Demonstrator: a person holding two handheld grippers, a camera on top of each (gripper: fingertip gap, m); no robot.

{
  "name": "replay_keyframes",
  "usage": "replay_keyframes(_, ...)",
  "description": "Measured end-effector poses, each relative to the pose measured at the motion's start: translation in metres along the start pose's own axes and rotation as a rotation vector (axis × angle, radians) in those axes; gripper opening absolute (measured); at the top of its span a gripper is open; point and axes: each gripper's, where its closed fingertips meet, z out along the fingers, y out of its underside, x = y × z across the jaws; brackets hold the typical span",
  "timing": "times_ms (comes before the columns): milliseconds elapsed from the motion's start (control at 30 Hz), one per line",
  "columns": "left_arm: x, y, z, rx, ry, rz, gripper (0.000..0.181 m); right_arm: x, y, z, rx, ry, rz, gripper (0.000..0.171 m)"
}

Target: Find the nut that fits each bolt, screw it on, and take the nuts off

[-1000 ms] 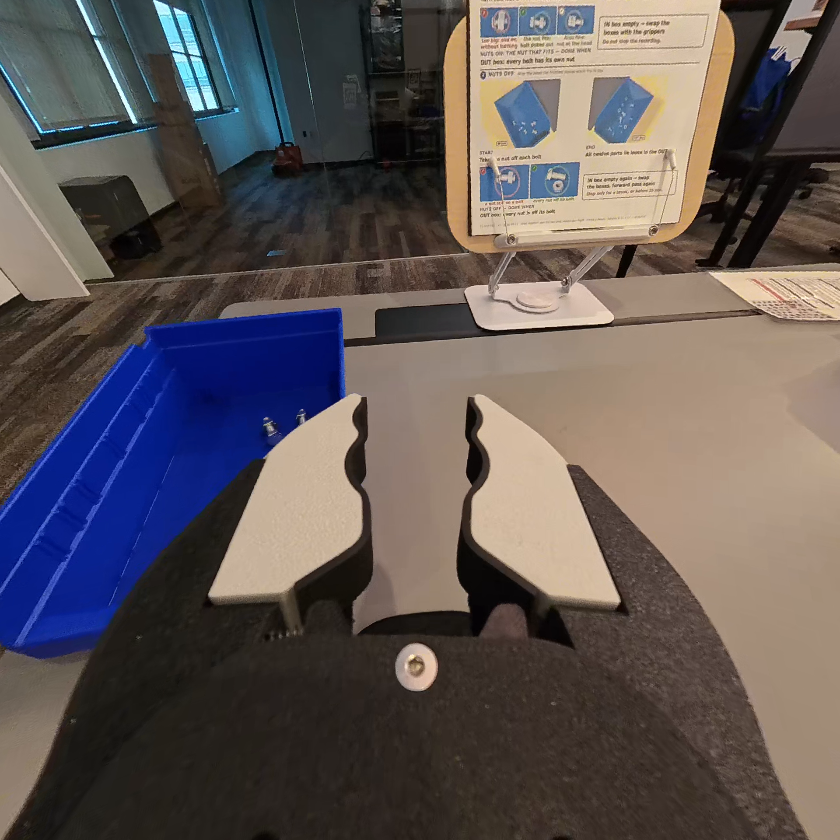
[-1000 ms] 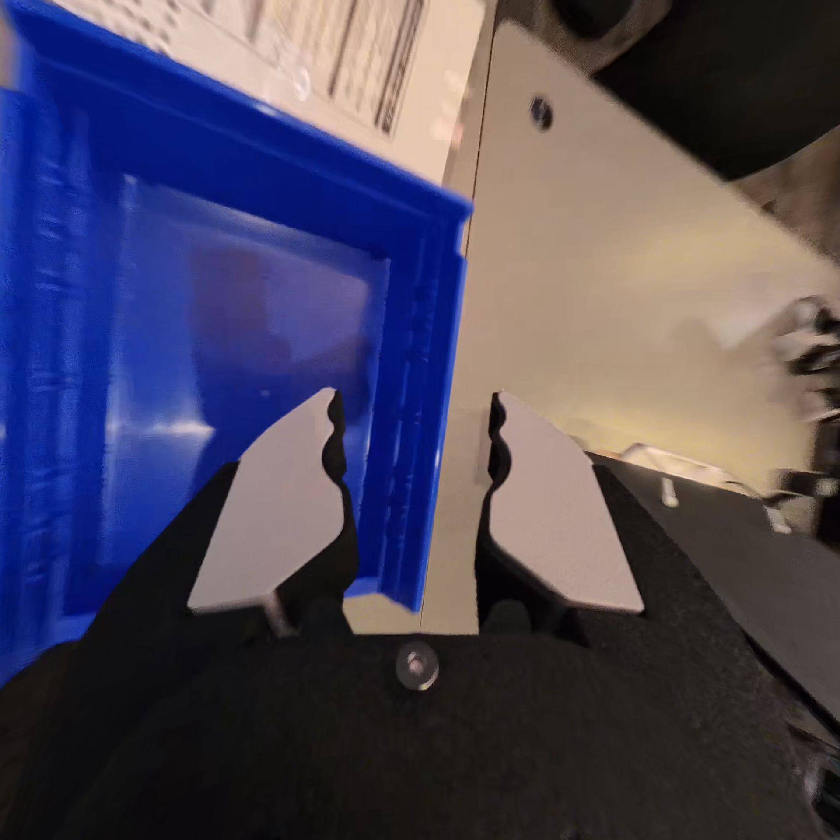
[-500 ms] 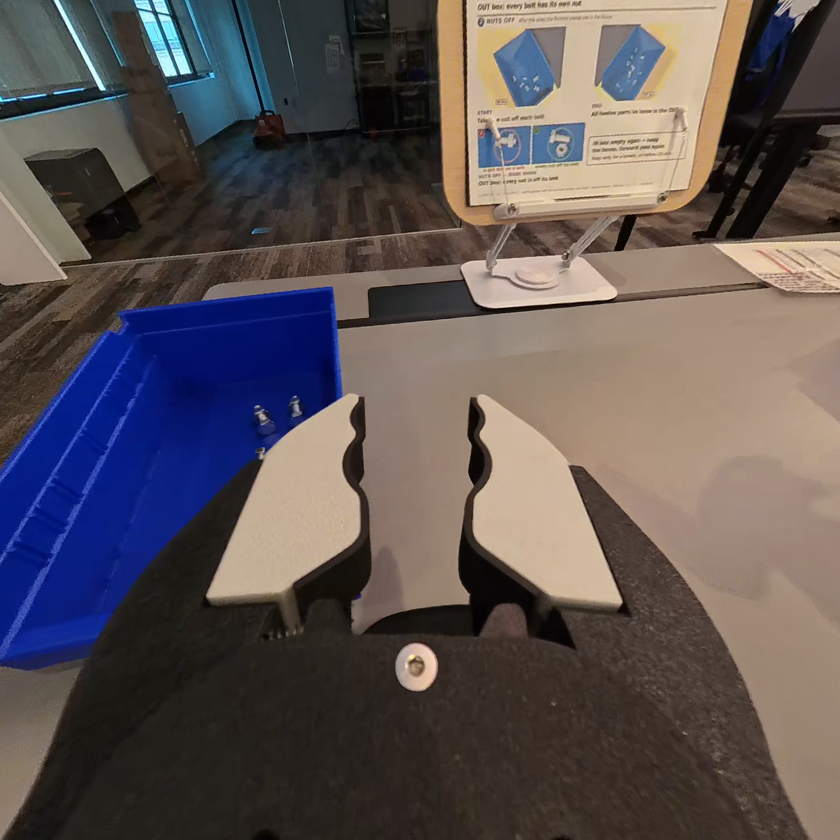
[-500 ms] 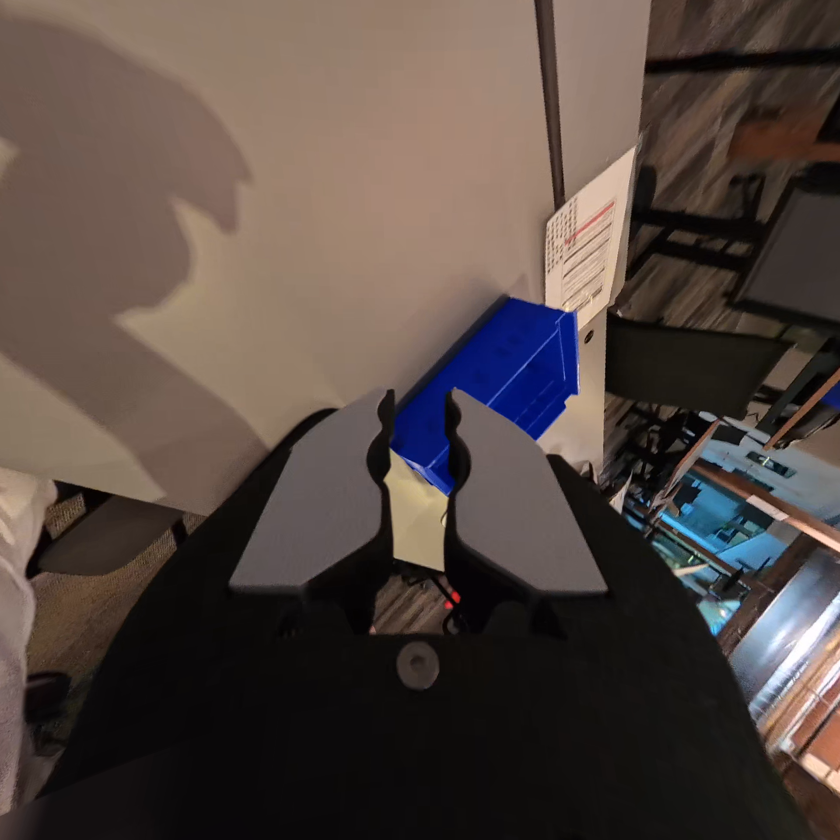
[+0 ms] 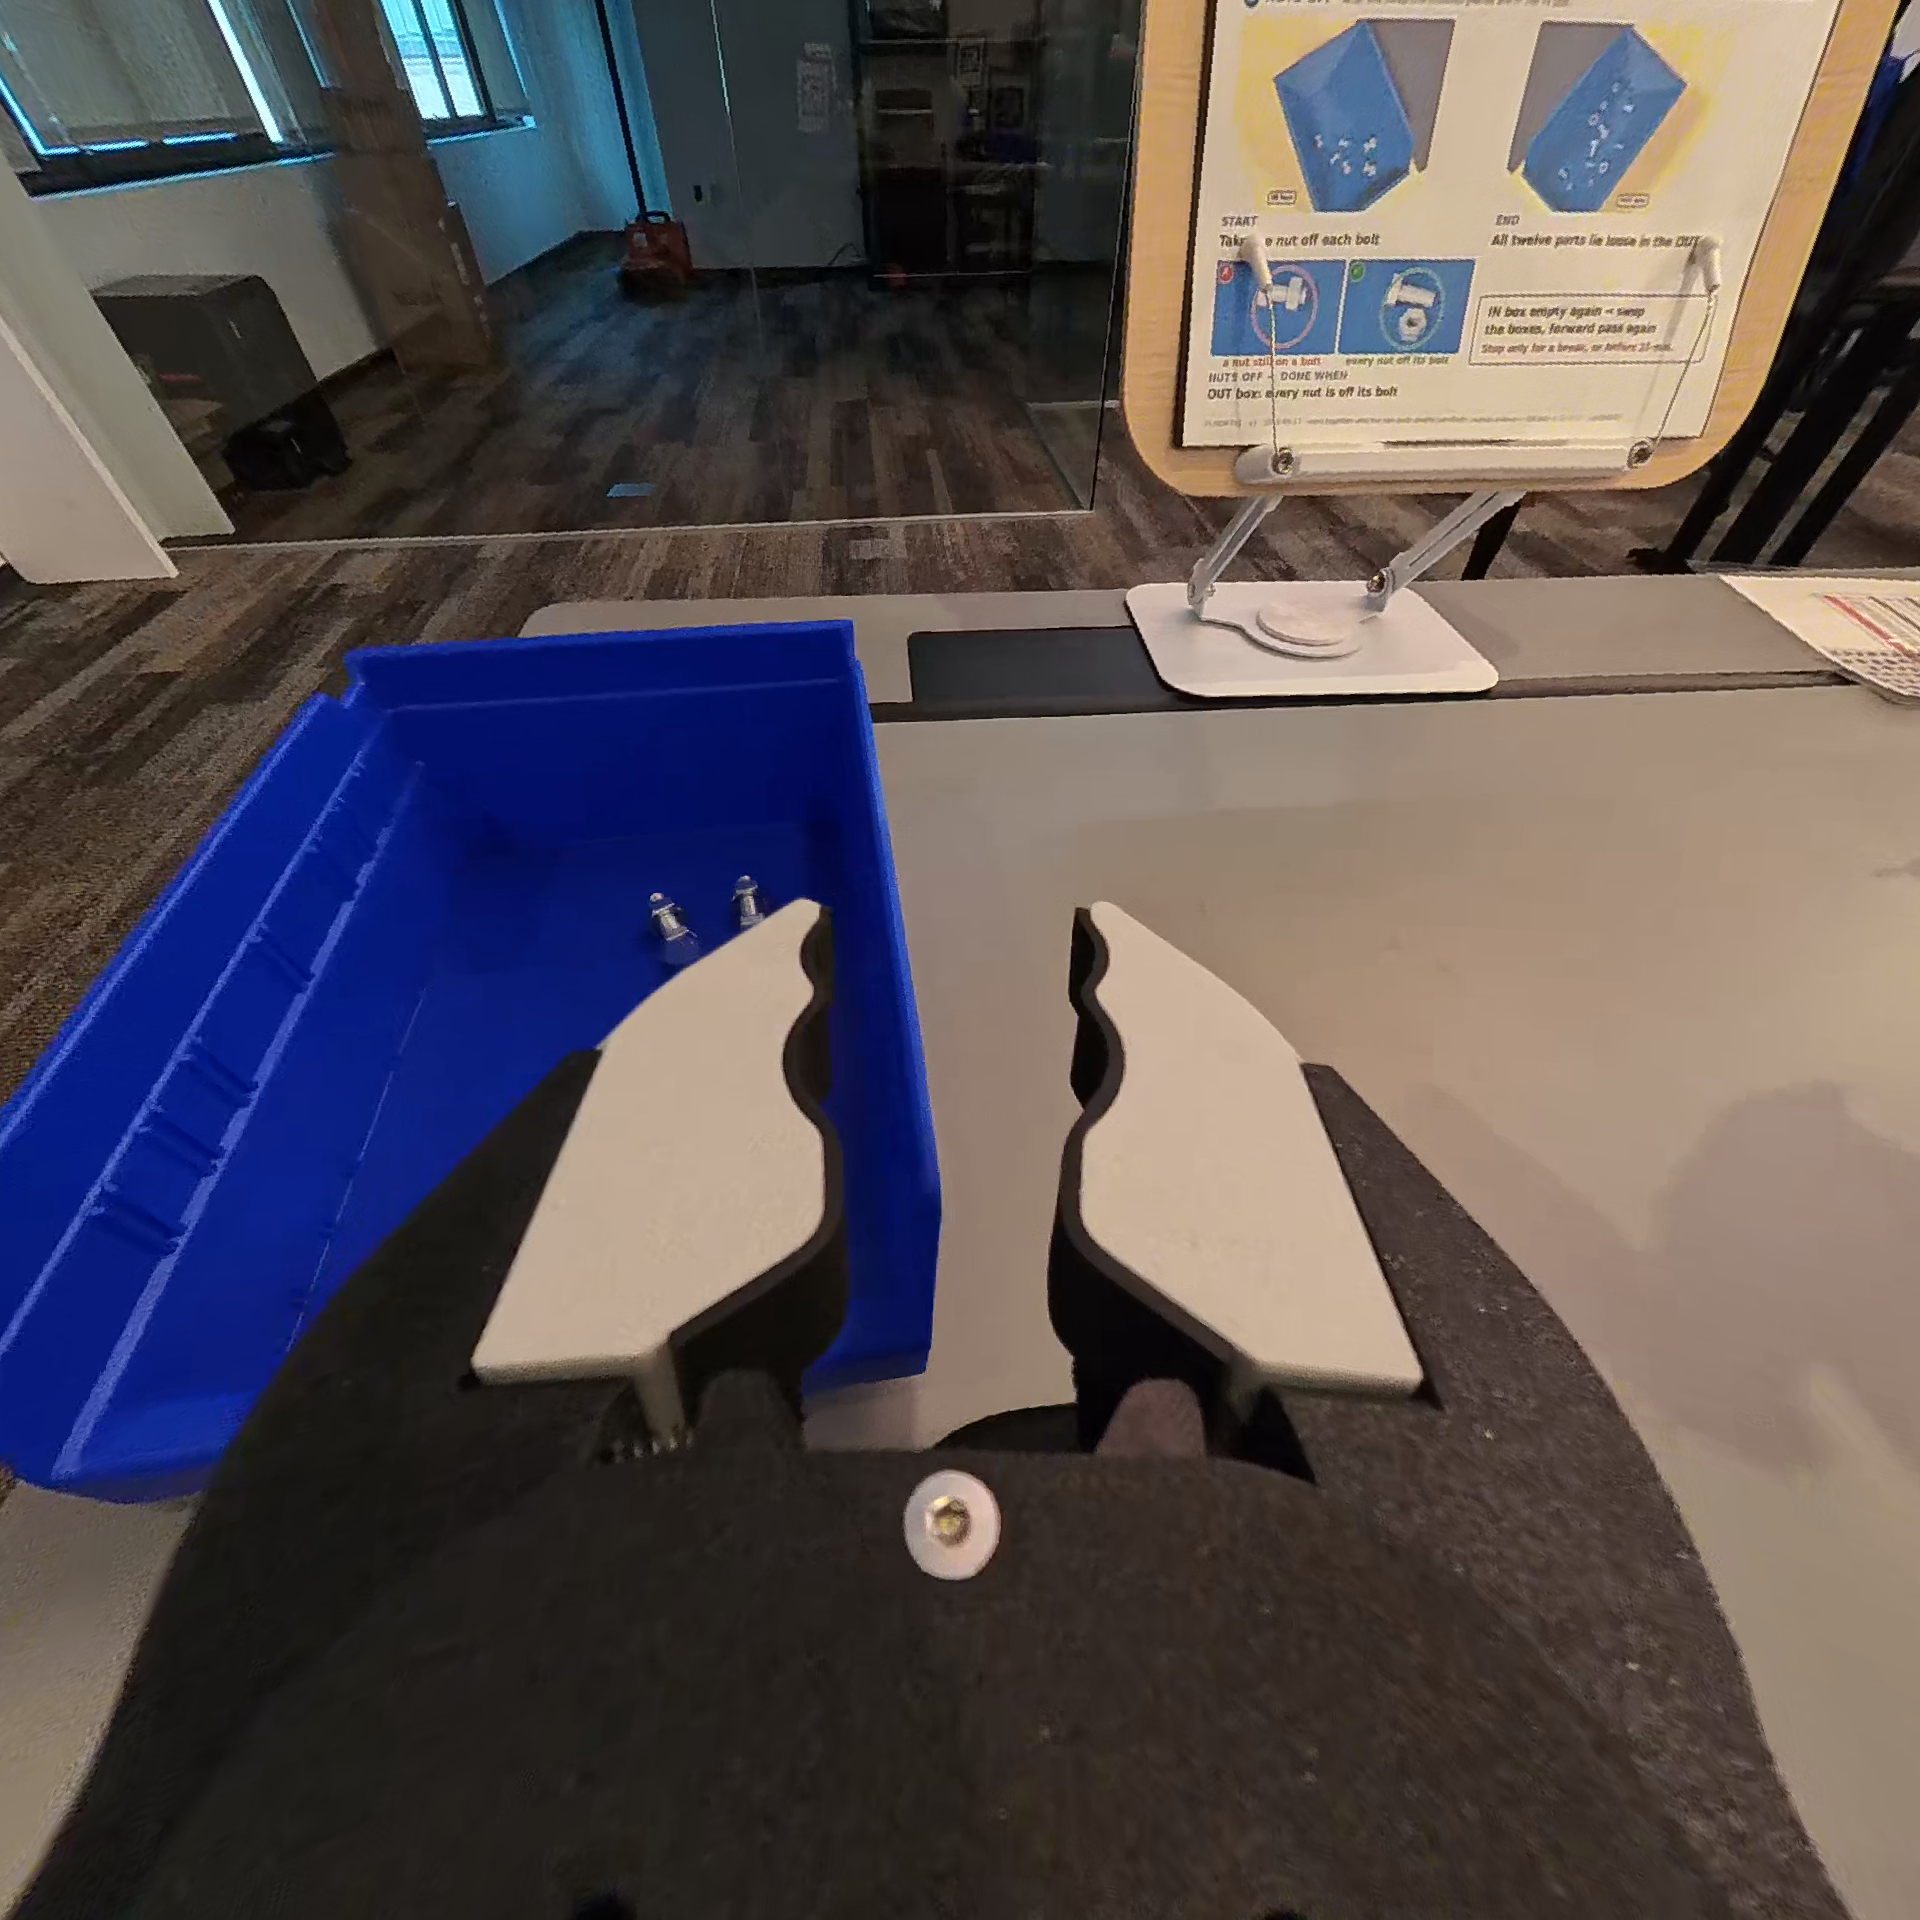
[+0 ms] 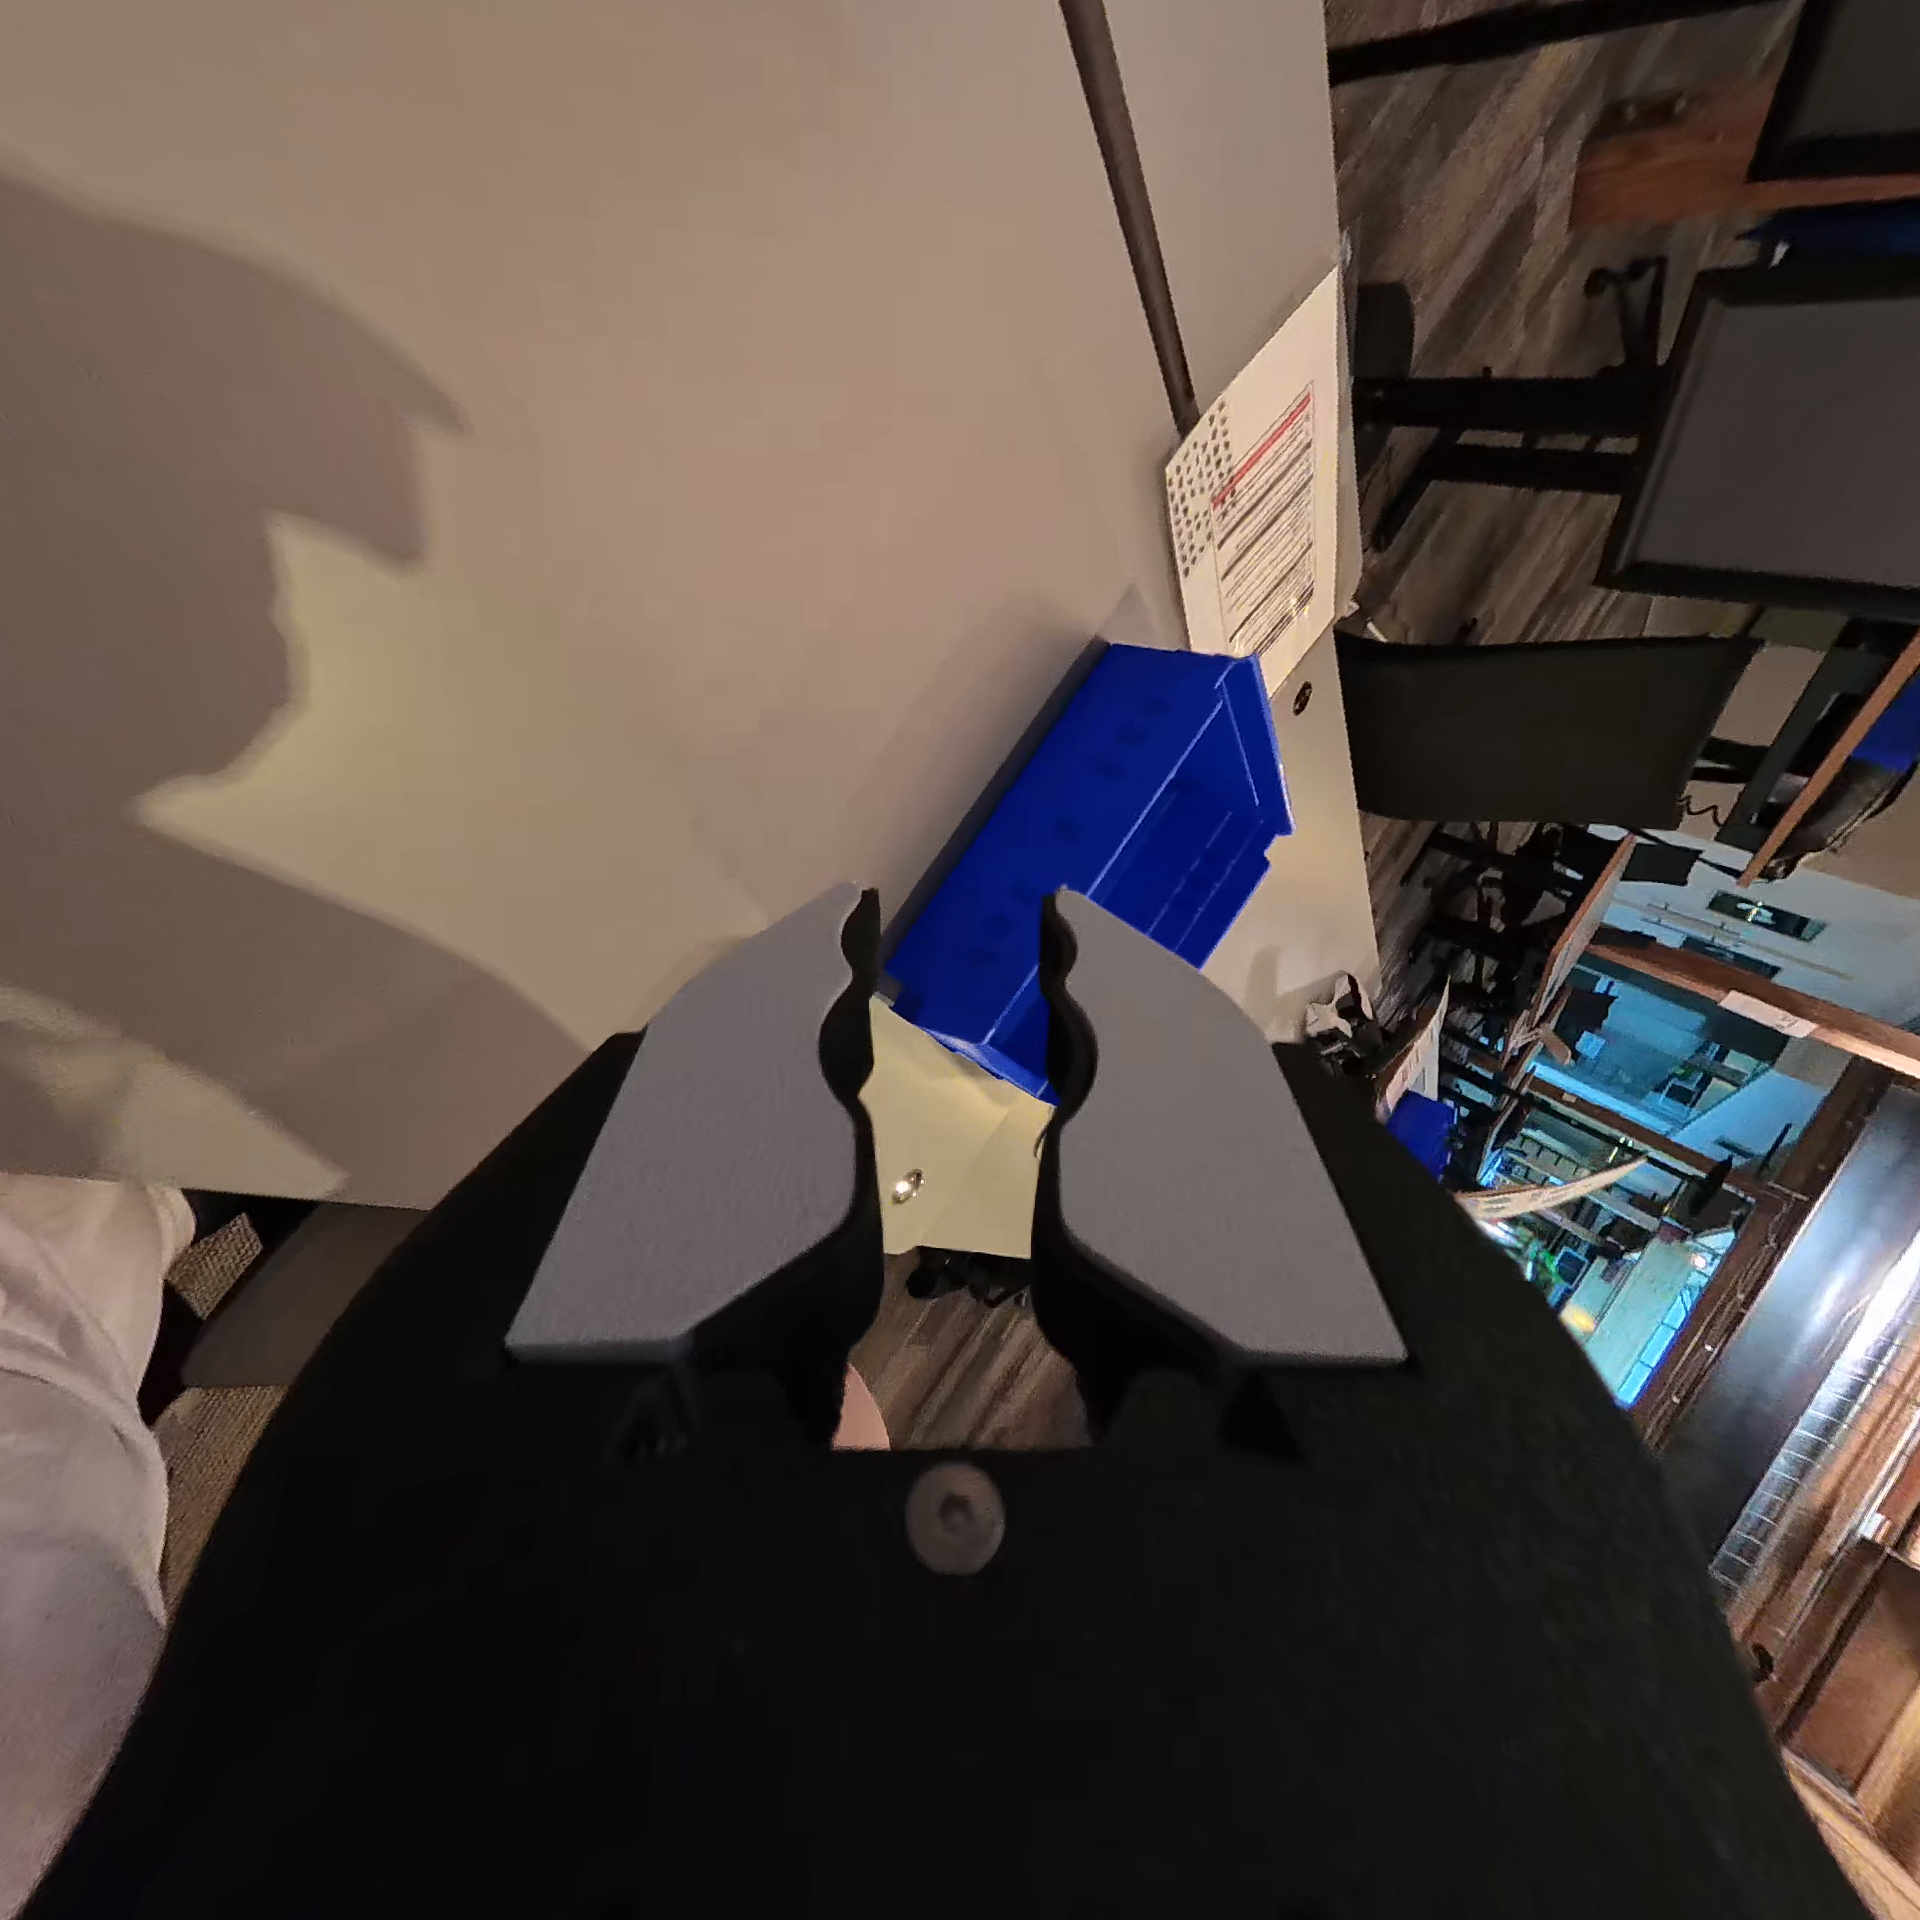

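In the left wrist view a blue bin (image 5: 260, 1091) sits at the table's left edge. Two small silver bolts (image 5: 665, 920) (image 5: 746, 900) lie on its floor near the right wall. My left gripper (image 5: 948, 920) is open and empty, straddling the bin's right wall from above. In the right wrist view, rolled sideways, a second blue bin (image 6: 1132, 831) stands near the table's far corner. My right gripper (image 6: 954, 904) is open with a narrow gap, empty, held in the air away from that bin.
An instruction sheet on a wooden stand (image 5: 1455, 239) with a white base (image 5: 1309, 649) stands at the table's back. A printed paper (image 6: 1257, 520) lies beside the second bin. A white sleeve (image 6: 62, 1403) shows at the near table edge. My right fingertips sit around 40 cm from my left ones.
My left gripper has moved left and forward over the bin's right wall. My right gripper has pulled back from the second bin, rolled sideways, and narrowed its gap.
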Motion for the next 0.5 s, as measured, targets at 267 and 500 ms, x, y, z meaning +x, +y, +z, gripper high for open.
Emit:
replay_keyframes(267,-0.007,0.001,-0.001,-0.025,-0.045,0.044,0.043,-0.008,-0.003,-0.005,0.000,0.028,-0.041,0.027)
replay_keyframes(500,-0.002,0.001,0.000,-0.032,-0.042,0.051,0.044,-0.020,-0.005,-0.012,0.024,-0.034,-0.085,0.027)
